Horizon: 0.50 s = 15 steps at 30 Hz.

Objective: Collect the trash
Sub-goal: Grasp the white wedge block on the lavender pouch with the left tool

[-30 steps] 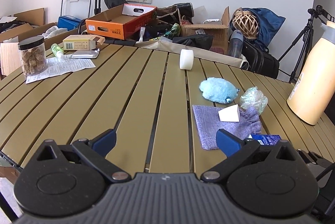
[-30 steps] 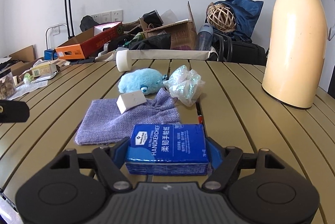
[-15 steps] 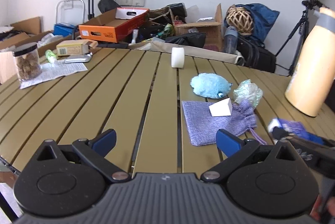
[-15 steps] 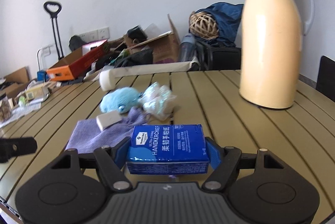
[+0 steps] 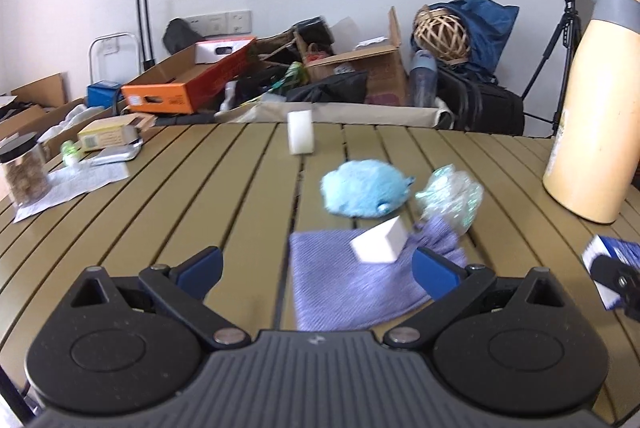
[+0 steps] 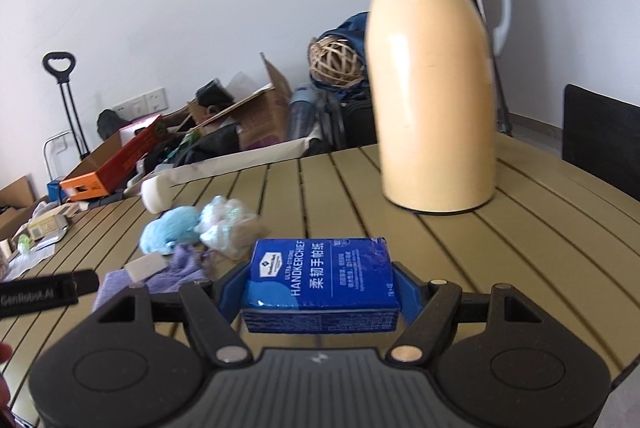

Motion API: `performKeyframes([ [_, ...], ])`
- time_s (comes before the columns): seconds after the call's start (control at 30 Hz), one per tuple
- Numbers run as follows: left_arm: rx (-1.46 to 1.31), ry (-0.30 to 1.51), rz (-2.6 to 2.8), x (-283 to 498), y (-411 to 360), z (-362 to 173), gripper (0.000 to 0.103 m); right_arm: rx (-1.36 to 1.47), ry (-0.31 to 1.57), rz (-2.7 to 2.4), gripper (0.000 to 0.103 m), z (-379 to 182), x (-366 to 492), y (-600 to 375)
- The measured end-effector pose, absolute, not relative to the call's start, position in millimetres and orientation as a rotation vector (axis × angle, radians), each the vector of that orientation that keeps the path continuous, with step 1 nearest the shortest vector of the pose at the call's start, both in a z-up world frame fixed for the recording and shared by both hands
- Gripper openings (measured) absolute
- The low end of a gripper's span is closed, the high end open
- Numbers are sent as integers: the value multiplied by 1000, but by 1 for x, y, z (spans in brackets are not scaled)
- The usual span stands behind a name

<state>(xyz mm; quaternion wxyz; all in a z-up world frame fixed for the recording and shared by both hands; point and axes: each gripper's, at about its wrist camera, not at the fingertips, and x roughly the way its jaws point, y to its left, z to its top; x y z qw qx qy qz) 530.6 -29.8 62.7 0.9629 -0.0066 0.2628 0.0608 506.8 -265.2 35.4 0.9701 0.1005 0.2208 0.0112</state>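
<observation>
1. The blue tissue pack (image 6: 322, 282) is clamped between the pads of the right gripper (image 6: 320, 292), raised clear of the worktop (image 6: 460, 260).
2. The left gripper (image 5: 316, 268) is held wide apart with nothing gripped.
3. Beyond the tissue pack, to its left, a purple pouch (image 5: 344, 288), a white block (image 5: 380, 246), a blue plush (image 5: 366, 194) and crumpled plastic (image 5: 450, 196) are clustered.
4. To the pack's right, a cream jug (image 6: 436, 88) is seen upright.

tissue pack (image 6: 322, 278) lifted, carried rightward

jar (image 5: 23, 169): cut by left edge | tissue pack (image 5: 612, 270): partly hidden, blurred
</observation>
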Motion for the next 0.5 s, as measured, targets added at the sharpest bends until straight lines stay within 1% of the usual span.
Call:
performKeyframes([
  [0.17,8,522,110,553,-45,62,101,222,441,-12,72,33,503,-288],
  [0.3,13,548,109,571,-53,57,88,232,440,-40,72,30,501,-304],
  [0.4,36,554,130,582,-57,50,84,242,440,-54,72,29,499,-314],
  [0.5,37,579,126,590,-56,43,75,246,438,-62,72,27,498,-321],
])
